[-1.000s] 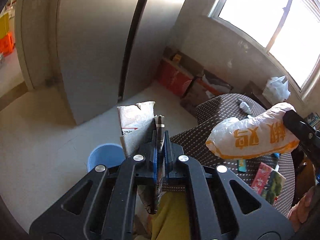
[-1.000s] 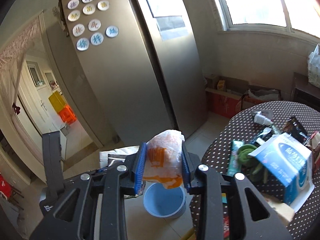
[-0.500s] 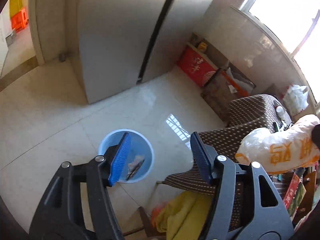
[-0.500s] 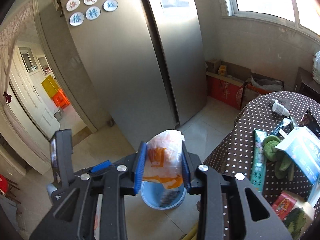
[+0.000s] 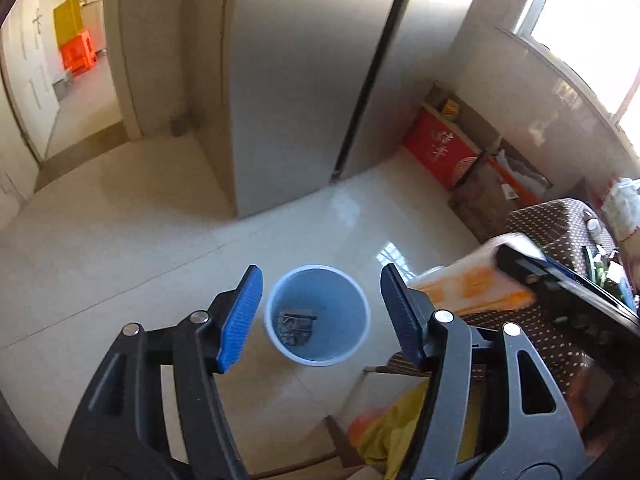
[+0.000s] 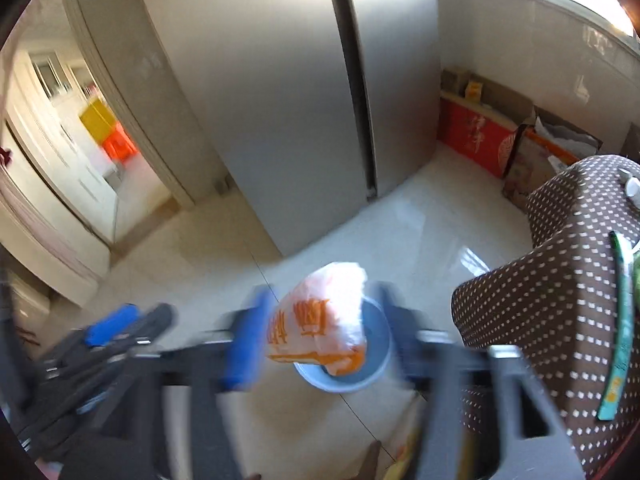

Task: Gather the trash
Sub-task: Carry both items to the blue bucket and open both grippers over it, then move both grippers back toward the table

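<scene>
A round blue trash bin point(image 5: 317, 315) stands on the tiled floor, with a dark crumpled wrapper point(image 5: 296, 325) lying in its bottom. My left gripper point(image 5: 321, 312) is open and empty above the bin. The white and orange plastic bag point(image 6: 320, 320) hangs between the blurred jaws of my right gripper point(image 6: 320, 340), right over the bin point(image 6: 343, 376). The jaws stand wider apart than the bag, which looks loose between them. The bag also shows in the left wrist view point(image 5: 468, 288), with the right gripper's body point(image 5: 560, 292) behind it.
A table with a brown dotted cloth point(image 6: 560, 300) holds several packets at the right. A grey fridge point(image 5: 304, 80) stands behind the bin. Red and brown boxes point(image 5: 440, 148) sit along the wall. Yellow cloth point(image 5: 396, 436) lies on a seat below.
My left gripper opened and dropped the wrapper into the bin. My right gripper moved over the bin and its jaws have spread away from the bag.
</scene>
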Motion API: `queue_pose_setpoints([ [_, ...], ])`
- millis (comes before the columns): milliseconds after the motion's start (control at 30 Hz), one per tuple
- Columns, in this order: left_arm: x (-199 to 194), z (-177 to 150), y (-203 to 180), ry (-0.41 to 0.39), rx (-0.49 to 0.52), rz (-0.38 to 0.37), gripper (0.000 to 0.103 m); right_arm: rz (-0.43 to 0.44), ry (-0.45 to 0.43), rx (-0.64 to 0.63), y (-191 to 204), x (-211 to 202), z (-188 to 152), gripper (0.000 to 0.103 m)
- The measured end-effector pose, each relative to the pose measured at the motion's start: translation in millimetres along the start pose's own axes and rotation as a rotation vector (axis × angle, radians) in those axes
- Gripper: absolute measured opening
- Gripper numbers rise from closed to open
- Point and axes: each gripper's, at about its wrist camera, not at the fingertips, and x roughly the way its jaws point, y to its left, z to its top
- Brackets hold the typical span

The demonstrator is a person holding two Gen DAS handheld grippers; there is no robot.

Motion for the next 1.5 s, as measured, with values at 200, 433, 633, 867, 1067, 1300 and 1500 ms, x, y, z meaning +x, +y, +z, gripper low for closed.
queue_pose_setpoints([
  [200, -5.8, -4.7, 8.1, 0.007, 0.011, 0.043, 0.061, 0.010, 0.014, -0.004, 4.6, 7.7, -8.5, 0.074],
  [433, -15.9, -6.5, -2.5, -0.001, 0.029, 0.027, 0.062, 0.035, -0.038, -0.001, 4.4, -23.1, -16.5, 0.074],
  [633, -38.7, -9.5, -37.2, -0.047, 0.087, -0.031, 0.069, 0.051, -0.132, 0.004, -11.4, -74.4, -20.5, 0.074],
  [867, -62.2, -18.9, -86.8, -0.081, 0.169, -0.091, 0.075, 0.015, -0.248, 0.055, -51.7, -137.5, -31.2, 0.074],
  [1067, -80.8, -33.1, -133.1, -0.093, 0.240, -0.187, 0.080, -0.066, -0.332, 0.115, -96.1, -185.7, -52.3, 0.079],
  [1300, -99.0, -49.2, -182.1, -0.114, 0.326, -0.250, 0.082, -0.168, -0.383, 0.235, -163.6, -224.6, -88.1, 0.083],
  [1500, -101.0, -66.9, -216.0, -0.094, 0.385, -0.298, 0.084, -0.155, -0.351, 0.354, -211.2, -232.3, -122.6, 0.083],
])
